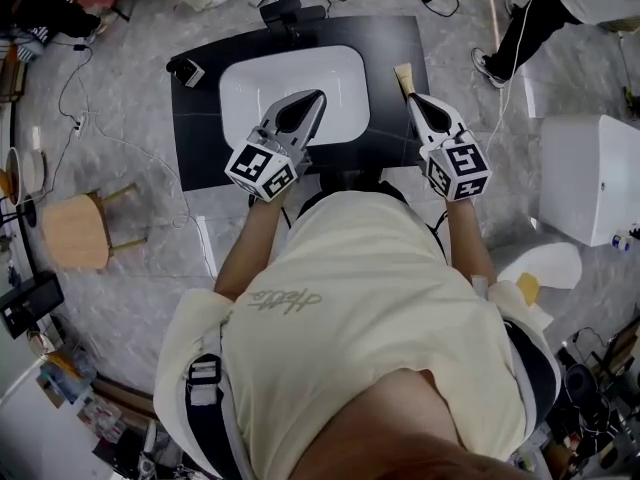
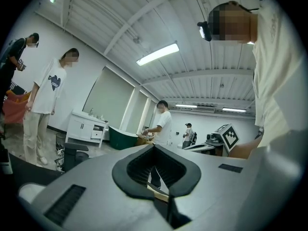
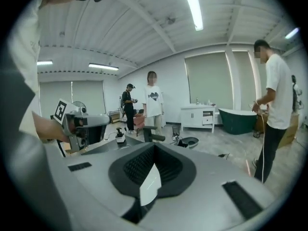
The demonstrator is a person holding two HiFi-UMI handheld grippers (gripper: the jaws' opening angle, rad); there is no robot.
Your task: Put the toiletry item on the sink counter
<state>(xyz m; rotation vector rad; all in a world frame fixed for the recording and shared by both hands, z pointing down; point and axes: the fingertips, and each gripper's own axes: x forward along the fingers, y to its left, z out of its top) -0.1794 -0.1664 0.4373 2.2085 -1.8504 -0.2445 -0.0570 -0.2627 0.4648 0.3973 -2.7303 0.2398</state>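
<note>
A black sink counter (image 1: 195,138) holds a white basin (image 1: 250,83). A small tan toiletry item (image 1: 403,75) lies on the counter just right of the basin. My right gripper (image 1: 411,98) points at it, tip almost touching its near end, jaws shut. My left gripper (image 1: 320,95) hovers over the basin's front right part, also shut. Both gripper views tilt up toward the ceiling. The left gripper (image 2: 154,147) and right gripper (image 3: 154,146) each show tips meeting, with a pale sliver in the hollow behind them that I cannot identify. The item is hidden in both.
A black faucet (image 1: 290,13) stands behind the basin, and a small black device (image 1: 187,71) sits at the counter's far left corner. A wooden stool (image 1: 78,230) is on the left, a white fixture (image 1: 590,178) on the right. Bystanders (image 3: 153,105) stand around.
</note>
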